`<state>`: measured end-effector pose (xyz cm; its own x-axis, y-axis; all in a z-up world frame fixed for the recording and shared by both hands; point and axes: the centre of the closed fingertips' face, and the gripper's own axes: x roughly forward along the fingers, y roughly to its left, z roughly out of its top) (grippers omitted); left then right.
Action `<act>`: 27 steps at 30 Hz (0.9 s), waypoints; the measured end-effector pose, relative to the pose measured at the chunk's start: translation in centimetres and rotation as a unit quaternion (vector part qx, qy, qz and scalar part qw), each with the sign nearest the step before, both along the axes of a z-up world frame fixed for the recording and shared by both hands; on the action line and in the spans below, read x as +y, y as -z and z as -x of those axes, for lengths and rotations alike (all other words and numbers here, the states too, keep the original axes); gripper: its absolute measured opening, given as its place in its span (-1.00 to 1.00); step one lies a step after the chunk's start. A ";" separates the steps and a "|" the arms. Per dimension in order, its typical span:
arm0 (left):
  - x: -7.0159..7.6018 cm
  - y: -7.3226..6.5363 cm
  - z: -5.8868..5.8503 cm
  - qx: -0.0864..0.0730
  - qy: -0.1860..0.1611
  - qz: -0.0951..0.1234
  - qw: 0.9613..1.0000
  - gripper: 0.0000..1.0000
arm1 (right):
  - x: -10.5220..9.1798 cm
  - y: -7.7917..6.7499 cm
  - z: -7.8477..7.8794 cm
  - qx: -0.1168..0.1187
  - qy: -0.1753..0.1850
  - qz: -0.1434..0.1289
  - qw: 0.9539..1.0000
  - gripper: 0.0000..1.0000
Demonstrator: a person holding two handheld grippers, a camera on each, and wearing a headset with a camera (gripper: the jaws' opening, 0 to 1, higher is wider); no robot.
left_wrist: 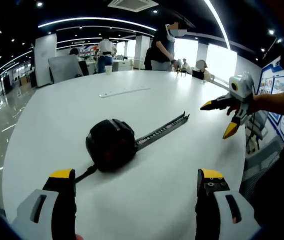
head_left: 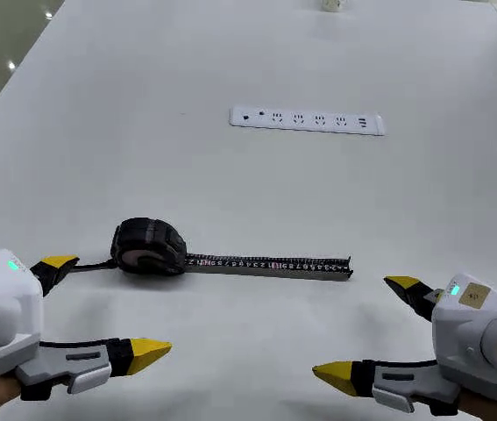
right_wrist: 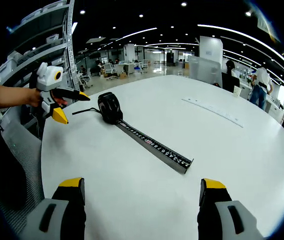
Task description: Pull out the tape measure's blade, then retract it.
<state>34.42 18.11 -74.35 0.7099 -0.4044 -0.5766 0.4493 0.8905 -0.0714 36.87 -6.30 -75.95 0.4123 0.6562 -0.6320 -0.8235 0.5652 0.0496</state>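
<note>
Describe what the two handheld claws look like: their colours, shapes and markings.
The left claw and right claw match: each has a rounded white body, grey and black jaw arms, and pointed yellow tips. Each body carries a small green light on top. The right one also bears a tan square label.

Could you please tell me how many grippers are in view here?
2. The left gripper hovers open beside the tape measure; the right gripper hovers open near the far end of its blade. None seems hidden.
</note>
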 end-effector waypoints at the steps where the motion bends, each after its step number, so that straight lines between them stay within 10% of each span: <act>1: 0.0 0.0 0.1 0.001 -0.003 0.000 1.000 0.98 | 0.1 0.0 0.0 -0.001 0.008 -0.001 1.000 0.91; 27: -1.0 -1.3 0.7 -0.004 -0.087 -0.004 0.996 0.98 | 1.8 -2.7 0.4 -0.021 0.105 -0.041 0.993 0.98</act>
<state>33.68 17.07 -73.03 0.7731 -0.2704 -0.5738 0.2894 0.9553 -0.0603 36.49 -4.54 -73.27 0.5699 0.6012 -0.5602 -0.6900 0.7203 0.0711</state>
